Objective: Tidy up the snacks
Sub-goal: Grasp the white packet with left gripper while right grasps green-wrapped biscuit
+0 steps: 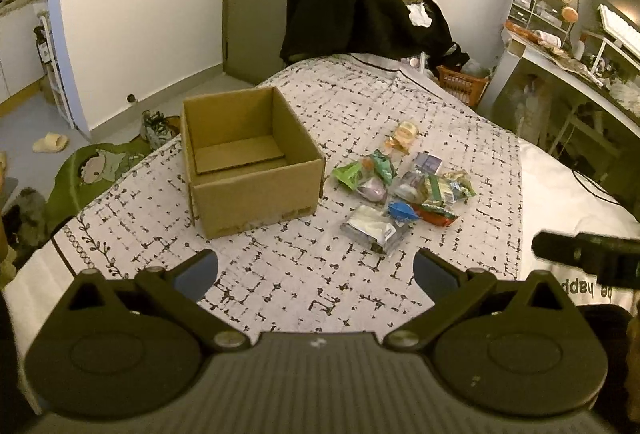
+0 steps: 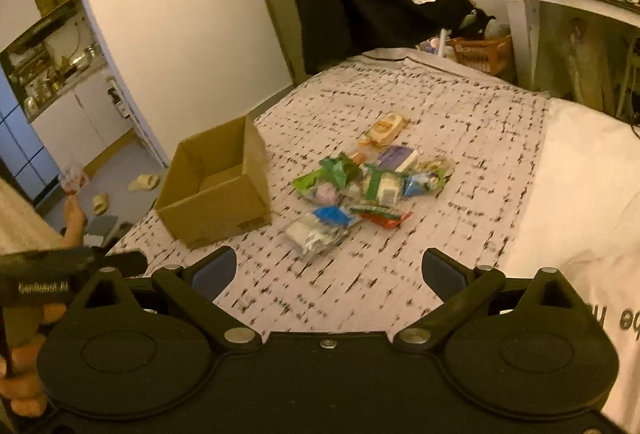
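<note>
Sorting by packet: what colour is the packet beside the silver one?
Blue, beside the silver packet; clearest in the left wrist view.

One open cardboard box (image 1: 256, 169) sits ahead and to the left of the left gripper (image 1: 316, 270), with a single flat cardboard insert (image 1: 238, 155) lying inside it. Ahead and to the right lies one heap of snack packets (image 1: 404, 185), roughly ten, overlapping too much for an exact count. Two slippers (image 2: 122, 191) lie on the floor far left of the right gripper (image 2: 330, 268).

Snack pile (image 2: 362, 189) blurred — labels unreadable — box (image 2: 216, 189) floor half hidden.
</note>
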`<control>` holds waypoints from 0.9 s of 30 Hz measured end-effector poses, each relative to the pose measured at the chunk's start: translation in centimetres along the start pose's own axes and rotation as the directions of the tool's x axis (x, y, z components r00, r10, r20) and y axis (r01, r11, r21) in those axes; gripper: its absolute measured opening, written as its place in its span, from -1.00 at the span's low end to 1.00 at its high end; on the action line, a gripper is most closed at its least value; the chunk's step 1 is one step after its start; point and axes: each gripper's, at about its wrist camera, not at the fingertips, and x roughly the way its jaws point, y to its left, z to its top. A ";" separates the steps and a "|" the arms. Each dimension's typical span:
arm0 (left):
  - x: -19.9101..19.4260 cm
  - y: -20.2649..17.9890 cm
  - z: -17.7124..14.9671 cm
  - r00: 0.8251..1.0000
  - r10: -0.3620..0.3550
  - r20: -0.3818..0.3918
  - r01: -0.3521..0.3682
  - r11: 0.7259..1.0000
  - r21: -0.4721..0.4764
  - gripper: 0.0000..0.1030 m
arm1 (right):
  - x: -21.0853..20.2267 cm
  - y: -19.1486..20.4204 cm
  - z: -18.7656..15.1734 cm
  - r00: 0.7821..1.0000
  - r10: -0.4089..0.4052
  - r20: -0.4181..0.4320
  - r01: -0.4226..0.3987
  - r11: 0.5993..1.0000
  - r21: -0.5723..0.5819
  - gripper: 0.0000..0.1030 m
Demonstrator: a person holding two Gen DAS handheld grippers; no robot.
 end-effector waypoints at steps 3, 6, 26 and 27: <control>0.7 -0.2 0.3 1.000 0.004 -0.004 -0.004 1.000 0.004 0.99 | 0.7 -0.5 0.8 1.000 0.002 0.011 -0.002 1.000 0.002 0.94; 1.5 -0.4 0.6 1.000 0.010 -0.007 -0.010 1.000 0.004 0.99 | 2.0 -1.0 1.5 1.000 -0.004 0.007 0.004 1.000 0.014 0.94; 8.7 -3.6 1.1 0.997 -0.075 -0.023 0.073 0.994 -0.084 0.77 | 9.3 -4.8 3.3 0.986 -0.063 -0.154 0.097 0.970 0.224 0.57; 9.1 -3.7 1.1 0.996 -0.080 -0.027 0.077 0.993 -0.092 0.74 | 9.7 -4.8 3.4 0.985 -0.063 -0.161 0.099 0.968 0.229 0.57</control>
